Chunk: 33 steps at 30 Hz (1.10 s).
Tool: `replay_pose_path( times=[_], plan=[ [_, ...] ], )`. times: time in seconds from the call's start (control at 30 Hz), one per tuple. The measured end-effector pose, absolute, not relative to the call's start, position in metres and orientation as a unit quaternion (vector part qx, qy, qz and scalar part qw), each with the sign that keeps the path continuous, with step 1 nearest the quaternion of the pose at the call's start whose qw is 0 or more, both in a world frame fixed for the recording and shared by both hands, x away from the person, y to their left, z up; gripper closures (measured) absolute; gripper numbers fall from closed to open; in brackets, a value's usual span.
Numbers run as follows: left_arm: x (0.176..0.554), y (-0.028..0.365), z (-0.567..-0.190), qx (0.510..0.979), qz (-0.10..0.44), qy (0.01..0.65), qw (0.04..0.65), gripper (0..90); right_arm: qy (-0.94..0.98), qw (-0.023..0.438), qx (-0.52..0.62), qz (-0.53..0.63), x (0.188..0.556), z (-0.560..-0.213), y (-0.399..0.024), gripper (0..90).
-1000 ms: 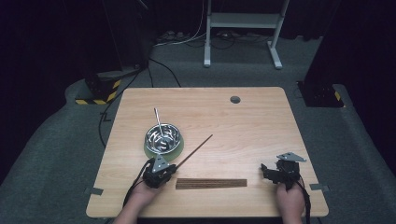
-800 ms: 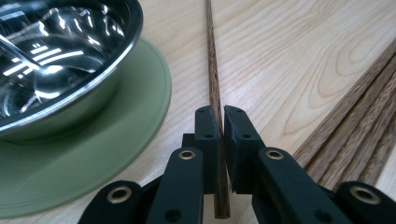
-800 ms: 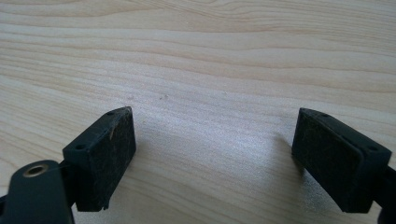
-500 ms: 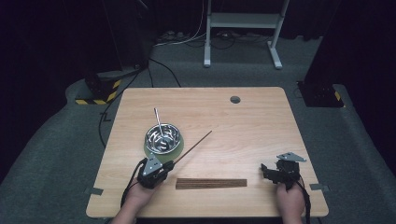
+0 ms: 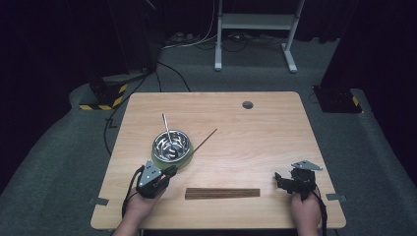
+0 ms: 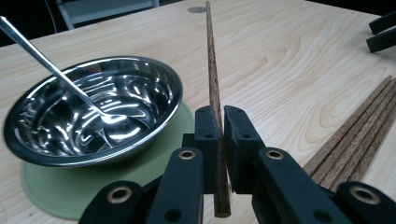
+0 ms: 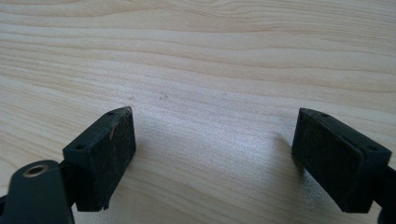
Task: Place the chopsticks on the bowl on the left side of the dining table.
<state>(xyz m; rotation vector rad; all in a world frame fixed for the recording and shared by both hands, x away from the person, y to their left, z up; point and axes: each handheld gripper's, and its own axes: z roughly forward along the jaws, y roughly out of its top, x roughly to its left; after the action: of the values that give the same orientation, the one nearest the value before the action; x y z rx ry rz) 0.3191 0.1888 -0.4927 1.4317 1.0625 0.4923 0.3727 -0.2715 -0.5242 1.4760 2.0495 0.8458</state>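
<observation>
A: Left gripper (image 6: pixel 219 154) – jaws clamped on one chopstick (image 6: pixel 212 84), grip near its butt end. Tip sticks out fwd past the steel bowl (image 6: pixel 93 109), lifted off the surface (image 5: pixel 255 128).

B: And the bowl?

A: Sits on a green mat (image 6: pixel 60 191), spoon (image 6: pixel 51 70) leaning inside. In the high view the chopstick (image 5: pixel 204 141) runs diagonally away from the bowl's (image 5: pixel 171 146) right side, w/ the left gripper (image 5: pixel 156 178) just in front of the bowl.

B: Right gripper?

A: Right gripper (image 7: pixel 212 154) is wide open, nothing between the jaws, just bare wood under it. In the high view it (image 5: pixel 295 181) sits near the front right corner, idle.

B: Progress?

A: Early, I'd say. One stick picked from the row of chopsticks (image 5: pixel 222 193) lying at the front edge; rest untouched. Prob. it goes beside or into the bowl – not placed yet.
</observation>
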Motion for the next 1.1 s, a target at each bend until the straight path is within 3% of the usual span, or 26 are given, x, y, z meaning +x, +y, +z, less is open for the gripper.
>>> replay_pose_path(
  times=[1.1],
  plan=[
    [0.346, 0.235, -0.504, 0.572, 0.261, 0.526, 0.572, 84.0, 0.749, 0.235, 0.536, 0.31, 0.373, -0.524, -0.271, 13.3]
  ],
)
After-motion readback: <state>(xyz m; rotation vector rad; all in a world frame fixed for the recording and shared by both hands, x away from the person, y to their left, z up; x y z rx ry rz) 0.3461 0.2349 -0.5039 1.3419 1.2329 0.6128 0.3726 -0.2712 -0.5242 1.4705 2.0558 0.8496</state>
